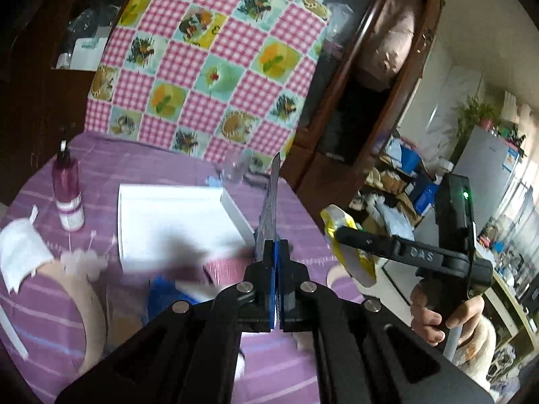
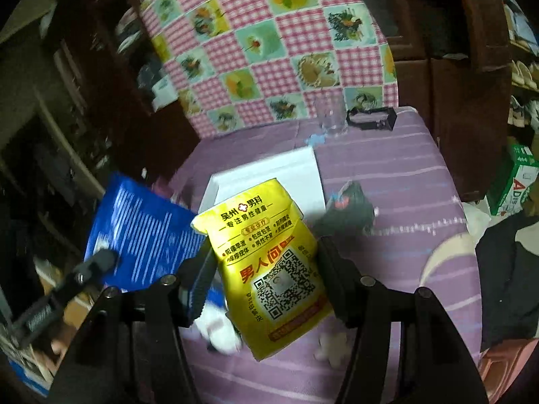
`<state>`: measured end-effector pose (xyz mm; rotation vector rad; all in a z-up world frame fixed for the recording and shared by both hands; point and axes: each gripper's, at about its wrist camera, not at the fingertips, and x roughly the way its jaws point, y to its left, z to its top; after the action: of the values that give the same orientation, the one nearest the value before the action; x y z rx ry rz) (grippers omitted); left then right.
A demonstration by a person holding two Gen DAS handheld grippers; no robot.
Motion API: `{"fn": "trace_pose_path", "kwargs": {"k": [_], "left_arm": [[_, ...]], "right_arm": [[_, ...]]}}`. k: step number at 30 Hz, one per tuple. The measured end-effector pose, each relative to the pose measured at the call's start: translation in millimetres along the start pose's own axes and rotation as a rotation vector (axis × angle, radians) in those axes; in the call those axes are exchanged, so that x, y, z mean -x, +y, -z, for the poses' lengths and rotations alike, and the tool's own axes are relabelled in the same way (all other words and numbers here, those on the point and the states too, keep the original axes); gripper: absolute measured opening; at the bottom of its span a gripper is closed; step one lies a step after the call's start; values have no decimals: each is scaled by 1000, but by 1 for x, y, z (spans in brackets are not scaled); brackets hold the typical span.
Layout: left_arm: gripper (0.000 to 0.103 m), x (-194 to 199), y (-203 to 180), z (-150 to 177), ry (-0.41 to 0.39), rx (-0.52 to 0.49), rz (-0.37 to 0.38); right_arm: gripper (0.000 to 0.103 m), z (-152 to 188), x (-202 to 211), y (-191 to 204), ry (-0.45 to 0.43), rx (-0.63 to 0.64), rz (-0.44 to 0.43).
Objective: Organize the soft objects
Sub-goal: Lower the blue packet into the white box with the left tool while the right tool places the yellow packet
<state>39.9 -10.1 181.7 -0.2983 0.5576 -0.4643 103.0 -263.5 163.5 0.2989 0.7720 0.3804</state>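
1. Our left gripper (image 1: 277,235) has its fingers clenched on a flat blue plastic packet printed with white text (image 1: 271,198). The left wrist view sees the packet edge-on, standing up from the fingers; in the right wrist view its broad face (image 2: 141,235) shows at the left, beyond the worktop edge.
2. Our right gripper (image 2: 266,269) has its fingers grasping a yellow plastic packet with red lettering and a QR code (image 2: 269,262), held above the worktop covered in a purple striped cloth (image 2: 387,181).
3. A shallow white rectangular box (image 1: 175,222) lies open on the worktop, just behind the yellow packet in the right wrist view.
4. A pink bottle with a white base (image 1: 67,195) stands upright to the left of the box.
5. A clear drinking glass (image 2: 330,118) stands near the far edge, before a chair back draped in pink checked cloth (image 1: 209,64).
6. A small black soft object (image 2: 350,205) lies just right of the box.
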Motion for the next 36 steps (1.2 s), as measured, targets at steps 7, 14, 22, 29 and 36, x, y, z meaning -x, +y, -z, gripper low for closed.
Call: {"fn": "trace_pose_path", "kwargs": {"k": [7, 14, 22, 29, 36], "left_arm": [[0, -62, 33, -43, -35, 141, 24], [0, -133, 116, -34, 1, 323, -109], [0, -172, 185, -4, 131, 533, -152], [0, -174, 182, 11, 219, 501, -210], [0, -175, 185, 22, 252, 505, -227]], "right_arm": [[61, -52, -74, -3, 31, -117, -109], [61, -53, -156, -21, 86, -155, -92], [61, -35, -226, -44, 192, -126, 35], [62, -29, -237, -48, 236, -128, 69], [62, -24, -240, -45, 302, -112, 113]]}}
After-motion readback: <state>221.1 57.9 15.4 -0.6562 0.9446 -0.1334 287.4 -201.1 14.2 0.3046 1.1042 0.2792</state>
